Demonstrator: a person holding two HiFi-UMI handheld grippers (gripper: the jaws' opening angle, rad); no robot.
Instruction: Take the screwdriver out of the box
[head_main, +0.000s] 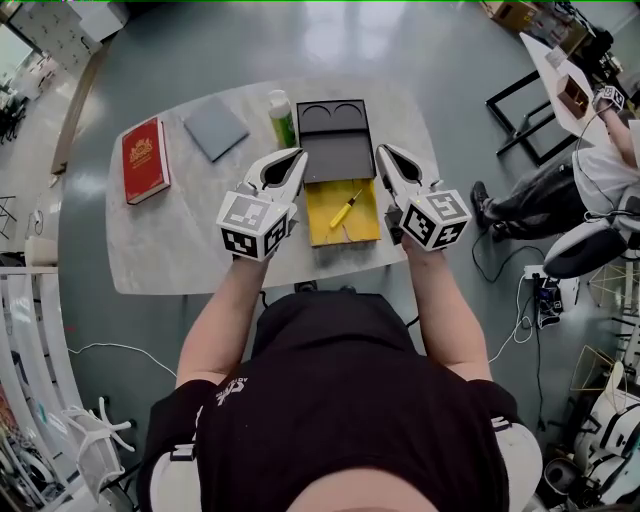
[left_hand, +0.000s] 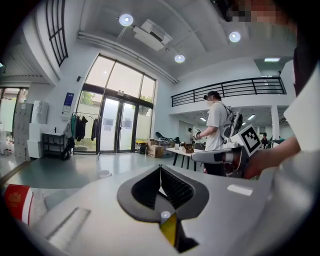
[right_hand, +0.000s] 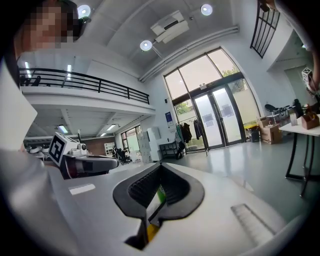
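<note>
On the white table (head_main: 180, 250) lies an open box (head_main: 322, 228) with a yellow lining. A yellow-handled screwdriver (head_main: 346, 208) rests slantwise in it. The box's black lid (head_main: 335, 140) lies folded back behind it. My left gripper (head_main: 291, 160) hovers at the box's left edge, jaws shut and empty. My right gripper (head_main: 388, 155) hovers at its right edge, also shut and empty. In the left gripper view the jaws (left_hand: 160, 167) meet at the tips, with a bit of yellow lining below. In the right gripper view the jaws (right_hand: 161, 165) are closed too.
A red book (head_main: 145, 158) lies at the table's left end, a grey pad (head_main: 215, 127) beside it. A green bottle (head_main: 282, 118) stands just left of the lid. A seated person (head_main: 560, 190) and a black-framed table are off to the right.
</note>
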